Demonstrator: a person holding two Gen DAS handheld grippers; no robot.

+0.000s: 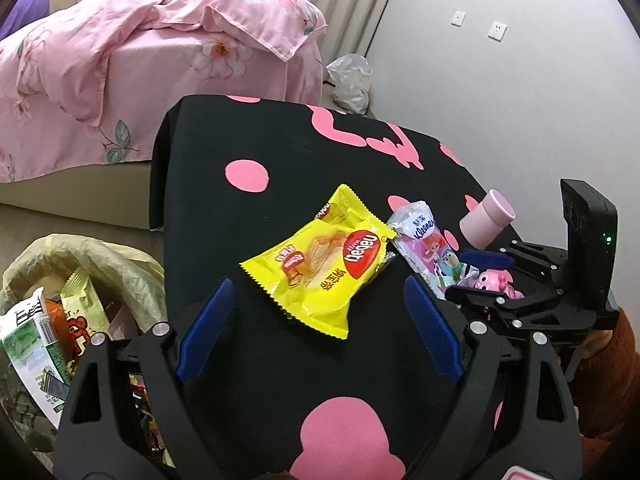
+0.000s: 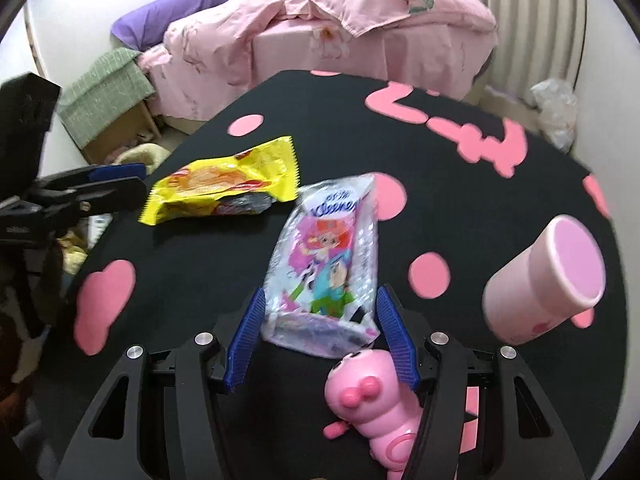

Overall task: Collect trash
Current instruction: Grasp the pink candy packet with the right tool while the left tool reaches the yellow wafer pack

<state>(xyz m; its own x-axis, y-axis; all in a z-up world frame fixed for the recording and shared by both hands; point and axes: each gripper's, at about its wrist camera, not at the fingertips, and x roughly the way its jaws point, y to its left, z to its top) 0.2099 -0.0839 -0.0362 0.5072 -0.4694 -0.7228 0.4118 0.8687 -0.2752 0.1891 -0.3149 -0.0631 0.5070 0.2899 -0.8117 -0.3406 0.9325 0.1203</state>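
A yellow wafer wrapper (image 1: 320,264) (image 2: 224,188) lies on the black table cloth with pink shapes (image 1: 248,224). My left gripper (image 1: 318,282) hangs open just above its near end, pads wide on either side. To its right lies a clear Kleenex tissue pack with cartoon figures (image 1: 428,248) (image 2: 324,256). My right gripper (image 2: 320,292) (image 1: 468,276) is open, and the pack's near end sits between its blue pads, which stand close at its sides. The pack rests flat on the cloth.
A pink caterpillar toy (image 2: 368,400) lies under the right gripper's right finger. A pink cup (image 2: 548,276) (image 1: 486,220) lies on its side at the right. A trash bag with wrappers (image 1: 80,280) stands left of the table. Beyond are a pink-quilted bed (image 1: 160,40) and a white plastic bag (image 1: 350,80).
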